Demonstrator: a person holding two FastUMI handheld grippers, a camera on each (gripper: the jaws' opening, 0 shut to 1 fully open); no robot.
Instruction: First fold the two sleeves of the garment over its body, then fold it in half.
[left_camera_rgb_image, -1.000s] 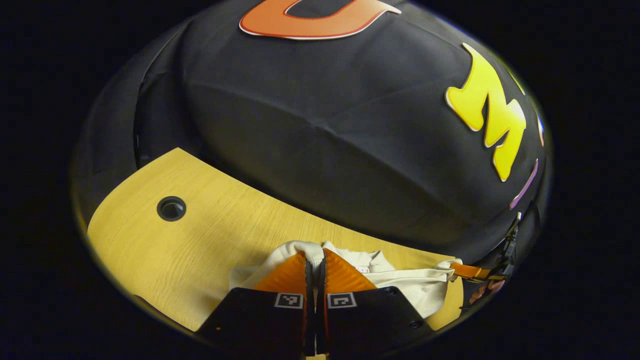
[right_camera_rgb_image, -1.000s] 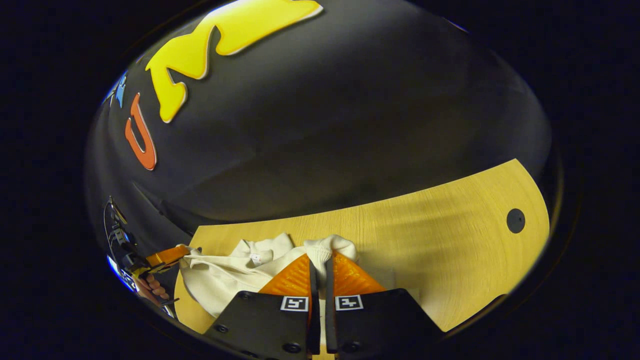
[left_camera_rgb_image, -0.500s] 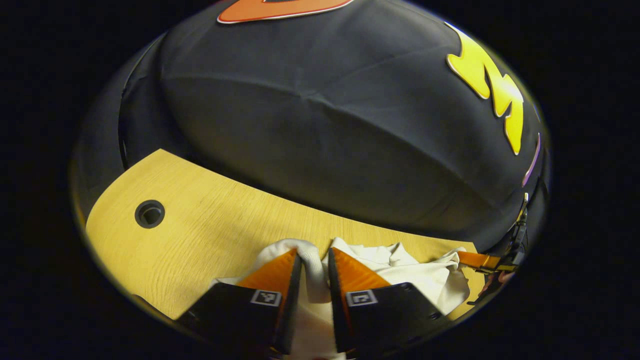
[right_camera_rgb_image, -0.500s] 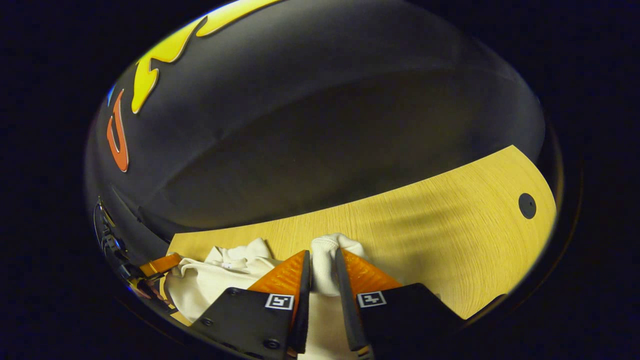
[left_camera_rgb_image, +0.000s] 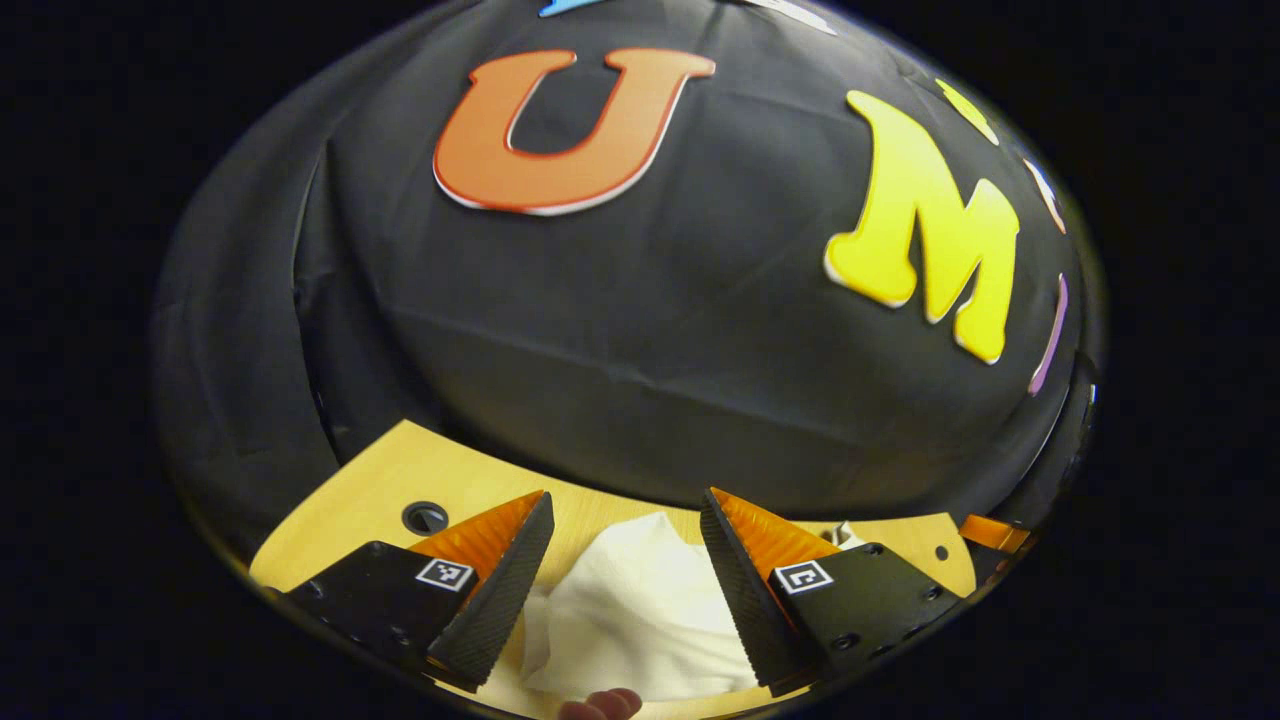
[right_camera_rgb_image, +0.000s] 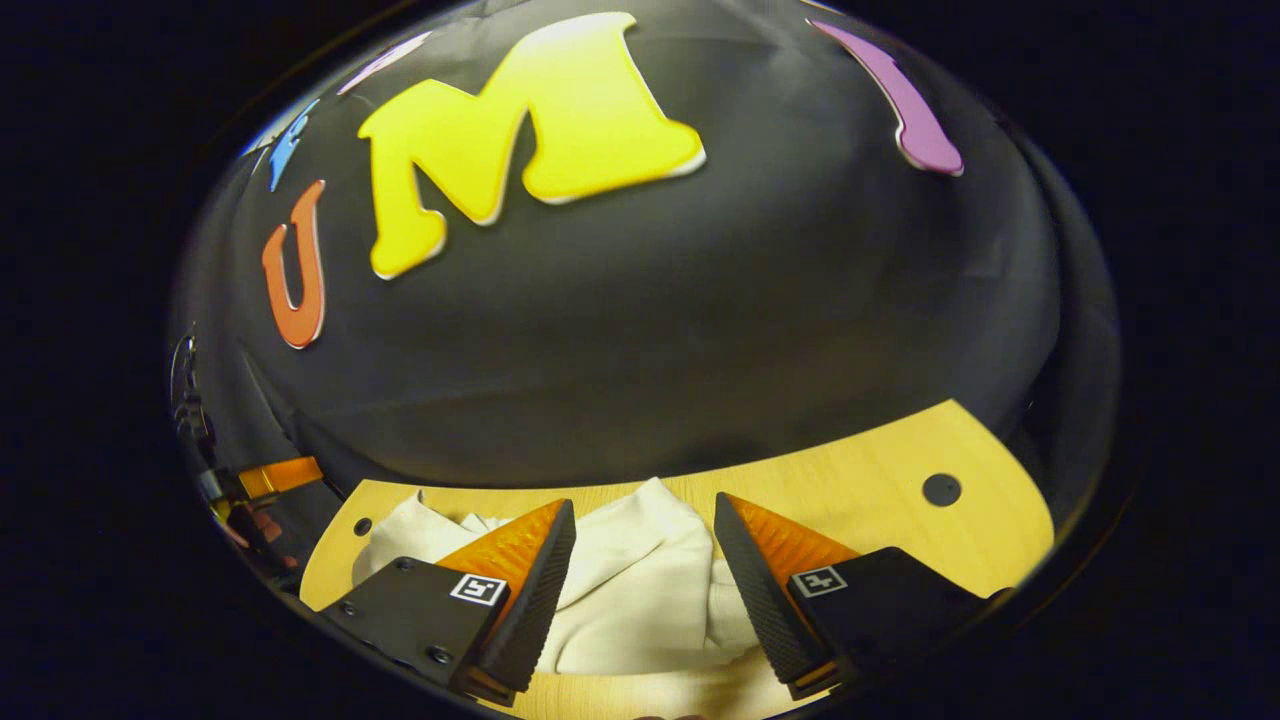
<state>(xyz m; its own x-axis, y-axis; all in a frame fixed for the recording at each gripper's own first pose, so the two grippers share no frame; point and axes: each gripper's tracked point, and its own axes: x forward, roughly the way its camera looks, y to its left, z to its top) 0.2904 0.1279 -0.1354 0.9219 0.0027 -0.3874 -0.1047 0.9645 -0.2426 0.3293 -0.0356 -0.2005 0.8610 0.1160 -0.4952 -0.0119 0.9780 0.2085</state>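
Both pairs of tongs have let go. In the left gripper view, the left tongs stand wide apart, where half a second ago they pinched a bunched edge of the cream garment; that cloth now lies loose on the surface in the gap between the fingers, touching neither as far as can be seen. A fingertip of the person shows at the very bottom, just beneath the cloth.

The right gripper view tells the same story: the right tongs are spread open, and the garment rests in a soft heap between and just beyond them, reaching away to their left side. Farther off on that side, at the edge of the view, the other gripper can be made out.

Beyond the cloth lies a strip of bare wood with a round cable hole off to the right of the right tongs, then the booth wall.

Releasing together, with both views tilted up from the cloth, suggests a fold has just been laid down, likely the last halving. The heap looks rumpled, so whether it lies neat cannot be told.
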